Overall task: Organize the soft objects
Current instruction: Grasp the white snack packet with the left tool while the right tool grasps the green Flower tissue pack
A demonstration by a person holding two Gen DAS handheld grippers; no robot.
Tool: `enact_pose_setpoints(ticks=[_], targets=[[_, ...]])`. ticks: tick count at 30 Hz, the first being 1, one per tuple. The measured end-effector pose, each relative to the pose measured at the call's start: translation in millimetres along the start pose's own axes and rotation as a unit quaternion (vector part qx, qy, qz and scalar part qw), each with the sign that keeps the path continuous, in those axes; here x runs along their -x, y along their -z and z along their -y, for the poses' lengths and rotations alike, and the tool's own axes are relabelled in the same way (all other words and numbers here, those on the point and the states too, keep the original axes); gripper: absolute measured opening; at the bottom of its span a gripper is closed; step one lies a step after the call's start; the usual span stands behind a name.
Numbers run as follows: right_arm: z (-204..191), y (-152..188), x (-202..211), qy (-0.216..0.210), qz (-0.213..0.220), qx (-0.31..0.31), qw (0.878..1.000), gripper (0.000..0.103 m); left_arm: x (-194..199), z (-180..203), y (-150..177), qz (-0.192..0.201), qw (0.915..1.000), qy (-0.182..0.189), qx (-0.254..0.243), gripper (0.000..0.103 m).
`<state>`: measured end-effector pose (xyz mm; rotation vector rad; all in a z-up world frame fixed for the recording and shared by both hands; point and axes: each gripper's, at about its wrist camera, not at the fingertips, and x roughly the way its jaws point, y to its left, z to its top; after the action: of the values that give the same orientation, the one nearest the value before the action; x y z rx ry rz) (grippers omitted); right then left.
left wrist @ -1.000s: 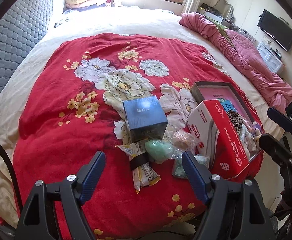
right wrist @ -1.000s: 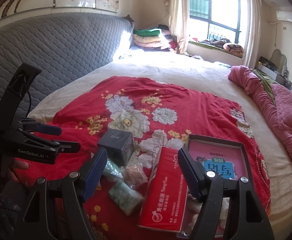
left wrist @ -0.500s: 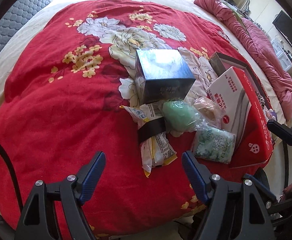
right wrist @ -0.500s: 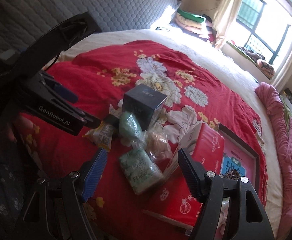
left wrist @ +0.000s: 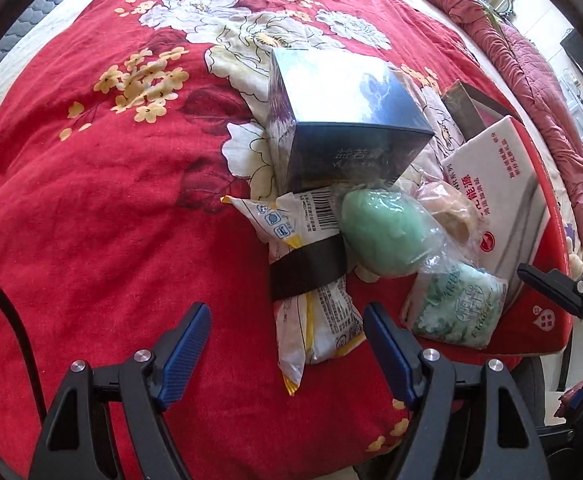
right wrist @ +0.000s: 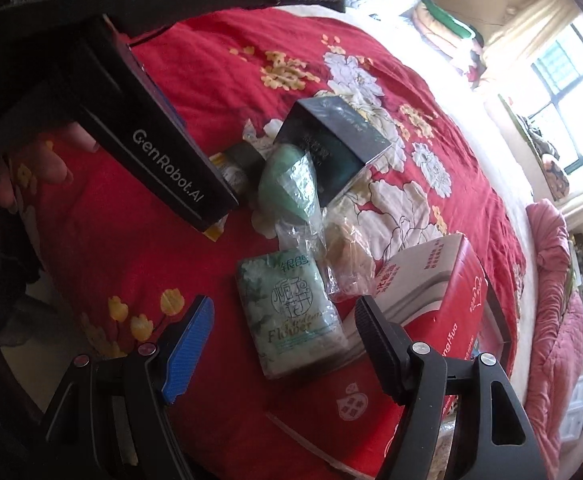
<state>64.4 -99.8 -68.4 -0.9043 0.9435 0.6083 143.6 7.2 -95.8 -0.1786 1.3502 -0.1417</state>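
Observation:
A pile of soft packs lies on the red floral blanket [left wrist: 91, 200]. A white-and-yellow snack bag with a black band [left wrist: 311, 280] lies just ahead of my open, empty left gripper [left wrist: 287, 348]. Right of it are a green egg-shaped sponge in clear plastic [left wrist: 383, 232], a beige one in plastic [left wrist: 447, 208] and a green floral tissue pack [left wrist: 455, 308]. My right gripper [right wrist: 283, 340] is open and empty, its fingers on either side of the near end of the tissue pack [right wrist: 291, 308]. The green sponge [right wrist: 291, 184] and the beige one [right wrist: 347, 256] lie beyond it.
A dark blue box [left wrist: 347, 120] stands behind the pile. A red-and-white tissue box [left wrist: 507, 208] leans at the right over an open tray [left wrist: 467, 104]. The left gripper's body [right wrist: 163, 172] crosses the right wrist view. A pink quilt [left wrist: 531, 60] lies at the far right.
Both grippers have moved down and closer to the pile. The left one now faces the snack bag and the right one now straddles the floral tissue pack. Both stay open.

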Motion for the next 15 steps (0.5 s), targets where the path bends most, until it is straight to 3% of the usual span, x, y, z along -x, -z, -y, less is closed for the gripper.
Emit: enact_pose_setpoints(ticks=[8, 11, 15], targets=[[0.6, -1.8, -24.8, 0.008, -0.032, 0.022, 0.999, 0.074, -11.2, 0.6, -6.6, 0.0, 1.0, -0.004, -0.003, 0.078], [5.8, -2.8, -32.8, 0.007, -0.041, 0.016, 0.999, 0.065, -15.5, -0.2, -9.2, 0.0, 1.0, -0.002, -0.003, 0.077], [7.6, -3.5, -40.6, 0.006, -0.04, 0.018, 0.999, 0.061, -17.7, -1.1, -11.8, 0.002, 1.0, 0.001, -0.002, 0.077]])
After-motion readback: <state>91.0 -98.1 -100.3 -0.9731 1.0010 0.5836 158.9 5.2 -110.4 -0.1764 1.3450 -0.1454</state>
